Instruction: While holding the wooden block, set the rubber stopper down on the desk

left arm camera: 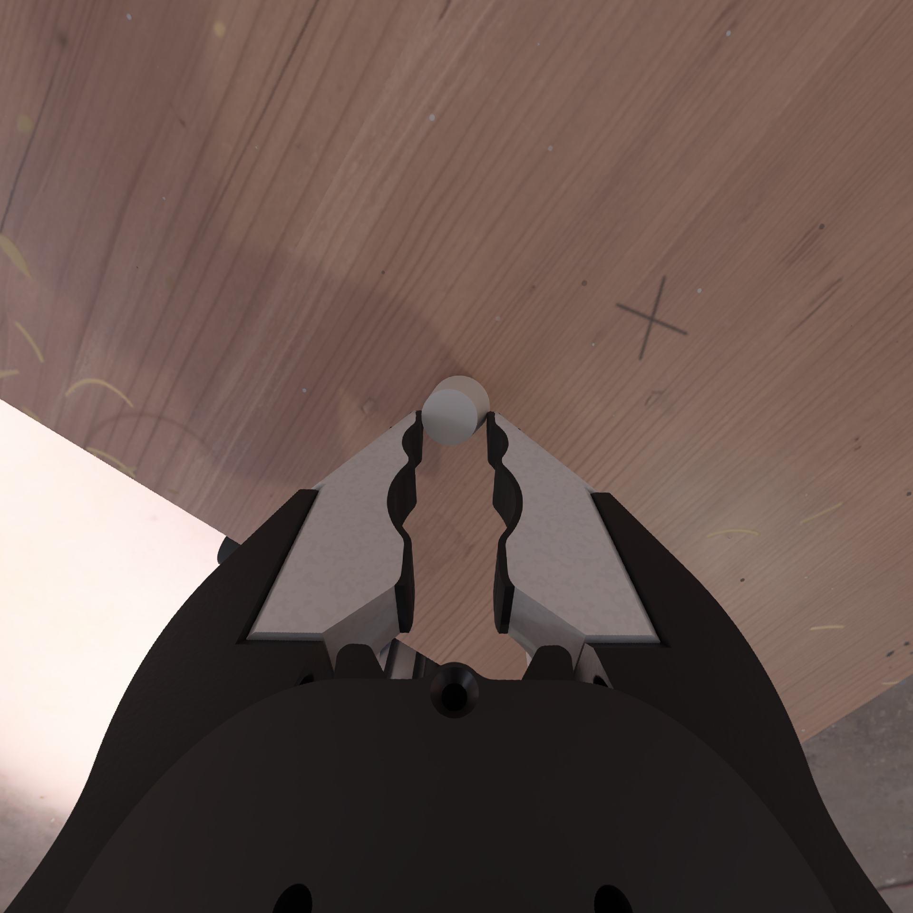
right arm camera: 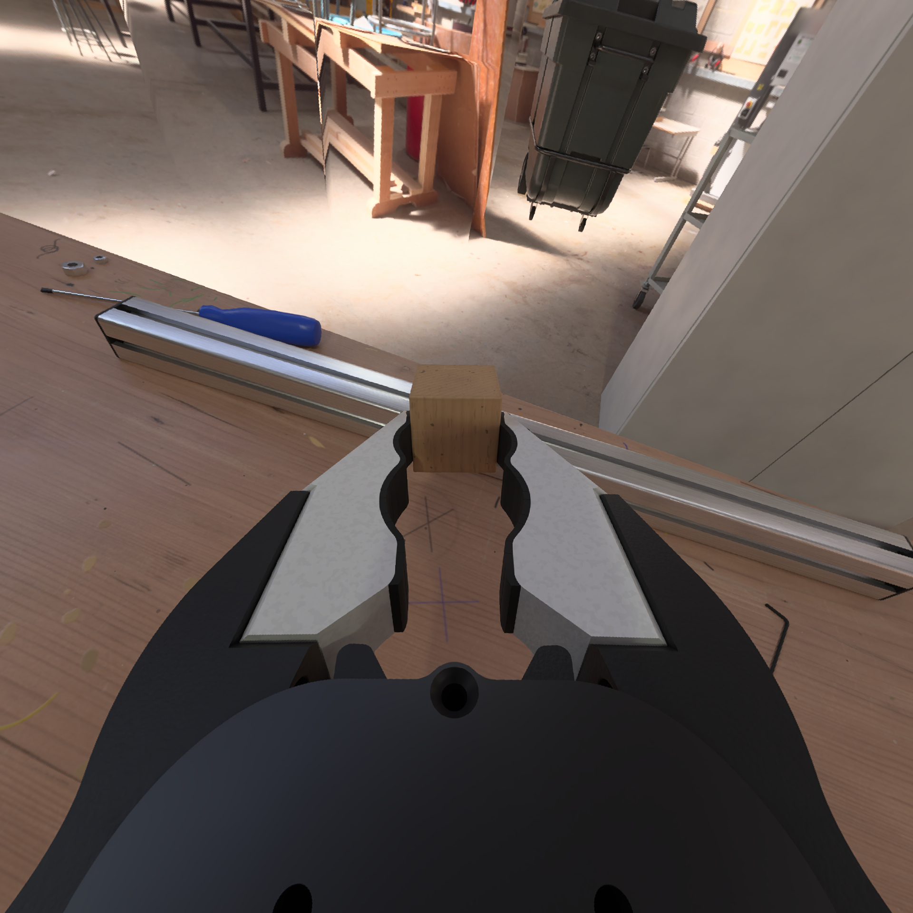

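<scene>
Your left gripper (left arm camera: 453, 420) looks almost straight down at the desk (left arm camera: 543, 173), and the desk's edge cuts diagonally across the lower left of that view, close behind the gripper body; a second edge shows at the lower right corner. Ahead and to both sides the wood lies open, marked only by a pencilled cross (left arm camera: 651, 317) to the right of the fingertips. In the right wrist view the far edge of the desk runs just beyond a long aluminium rail (right arm camera: 257, 358) that lies along it, so room forward is short there, while the surface to the left is open.

Only the left view shows the rubber stopper (left arm camera: 452, 416): a small pale grey plug, round end toward the camera, pinched between the very tips of the left fingers. It sits low over the wood with a shadow right behind it, but you cannot tell from this angle whether it touches.

Only the right view shows the wooden block (right arm camera: 454, 419), a light cube with visible grain, clamped at the tips of your right gripper (right arm camera: 454, 435) and held in front of the rail. That view also gives you a blue screwdriver (right arm camera: 259, 323) resting on the rail, two nuts (right arm camera: 76, 268) at the far left, and a hex key (right arm camera: 780, 637) on the right.
</scene>
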Controlling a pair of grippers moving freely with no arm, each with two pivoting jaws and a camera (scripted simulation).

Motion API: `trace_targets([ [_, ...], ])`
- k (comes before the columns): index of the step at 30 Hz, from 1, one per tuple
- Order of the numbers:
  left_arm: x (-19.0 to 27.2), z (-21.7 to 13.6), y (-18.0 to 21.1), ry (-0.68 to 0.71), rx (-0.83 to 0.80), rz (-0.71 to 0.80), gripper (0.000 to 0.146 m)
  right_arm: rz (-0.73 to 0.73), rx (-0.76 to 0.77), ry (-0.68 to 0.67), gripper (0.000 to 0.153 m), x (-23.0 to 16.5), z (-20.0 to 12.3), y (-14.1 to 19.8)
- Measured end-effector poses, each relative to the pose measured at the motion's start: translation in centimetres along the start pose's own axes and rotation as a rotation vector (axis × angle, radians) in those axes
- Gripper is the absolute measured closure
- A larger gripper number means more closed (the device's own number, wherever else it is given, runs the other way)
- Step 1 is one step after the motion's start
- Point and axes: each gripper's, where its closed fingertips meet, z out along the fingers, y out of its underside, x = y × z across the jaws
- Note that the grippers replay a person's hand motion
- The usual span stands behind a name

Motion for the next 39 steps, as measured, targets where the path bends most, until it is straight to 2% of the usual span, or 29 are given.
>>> trace_targets([
  [10, -0.1, -0.9, -0.3, 0.003, 0.055, -0.028, 0.121, 0.008, -0.003, -0.011, 0.120, -0.1, 0.1, 0.2],
  [14, -0.2, -3.1, -0.9, -0.024, 0.090, -0.027, 0.121, 0.013, -0.001, -0.012, 0.120, 0.0, 0.1, 0.2],
  [17, 0.1, -6.0, -2.3, -0.066, 0.115, 0.005, 0.121, 0.018, 0.002, -0.016, 0.120, 0.0, 0.1, 0.2],
  [23, 3.3, -13.5, -9.7, -0.128, 0.196, 0.165, 0.121, 0.033, 0.022, -0.013, 0.120, 0.4, -0.2, 0.0],
  [27, 9.3, -15.4, -17.8, -0.072, 0.253, 0.340, 0.121, 0.019, 0.027, 0.006, 0.120, 0.9, -0.5, 0.0],
  [30, 15.0, -13.7, -24.5, -0.002, 0.280, 0.494, 0.121, 0.006, 0.025, 0.021, 0.120, 1.5, -0.8, 0.1],
  [34, 22.5, -8.3, -32.2, 0.111, 0.288, 0.649, 0.121, -0.050, 0.055, 0.111, 0.120, 3.6, -1.8, 0.0],
  [36, 25.5, -5.3, -35.0, 0.163, 0.279, 0.685, 0.121, -0.090, 0.047, 0.160, 0.120, 4.8, -2.2, 0.4],
  [39, 28.4, -1.0, -37.7, 0.196, 0.230, 0.719, 0.121, -0.074, 0.032, 0.183, 0.120, 6.0, -2.5, 1.3],
])
